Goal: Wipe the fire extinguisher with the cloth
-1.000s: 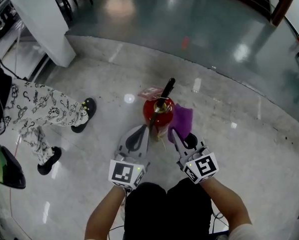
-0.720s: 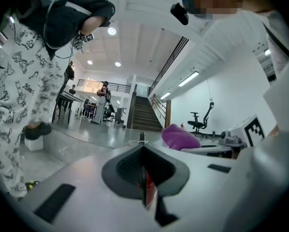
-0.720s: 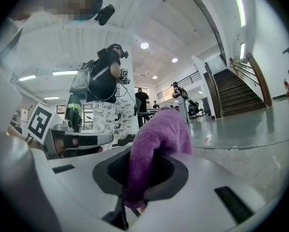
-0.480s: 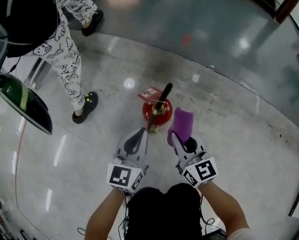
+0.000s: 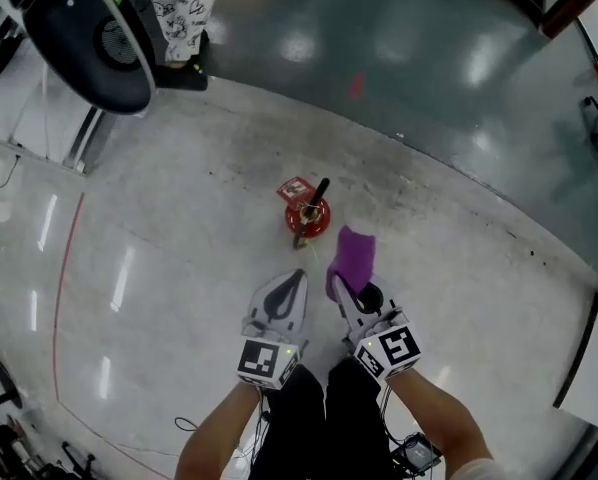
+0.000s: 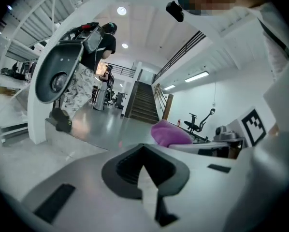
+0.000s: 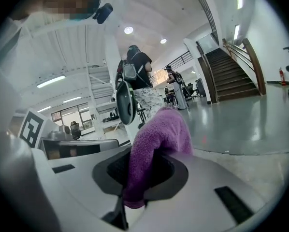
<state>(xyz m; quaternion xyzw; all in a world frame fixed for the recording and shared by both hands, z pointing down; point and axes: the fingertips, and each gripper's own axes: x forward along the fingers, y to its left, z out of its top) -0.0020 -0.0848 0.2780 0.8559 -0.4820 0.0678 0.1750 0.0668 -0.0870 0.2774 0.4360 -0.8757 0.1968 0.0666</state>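
In the head view the red fire extinguisher (image 5: 307, 217) stands upright on the pale stone floor, seen from above, black handle pointing away from me. A red tag (image 5: 295, 188) lies by it. My right gripper (image 5: 339, 281) is shut on a purple cloth (image 5: 352, 256), which sticks up from the jaws, below and right of the extinguisher and apart from it. The right gripper view shows the cloth (image 7: 156, 134) pinched in the jaws. My left gripper (image 5: 298, 272) is shut on nothing, below the extinguisher and clear of it; in its own view the jaws (image 6: 143, 168) meet with nothing between.
A person in patterned trousers (image 5: 184, 3) stands at the top left beside a large dark round object (image 5: 97, 36). A band of darker glossy floor (image 5: 409, 48) runs across the top. A staircase (image 7: 234, 74) shows in the gripper views. Cables (image 5: 411, 454) lie by my feet.
The extinguisher now looks smaller and farther, and both grippers have drawn back from it, the cloth still held. The person has walked away towards the top left.
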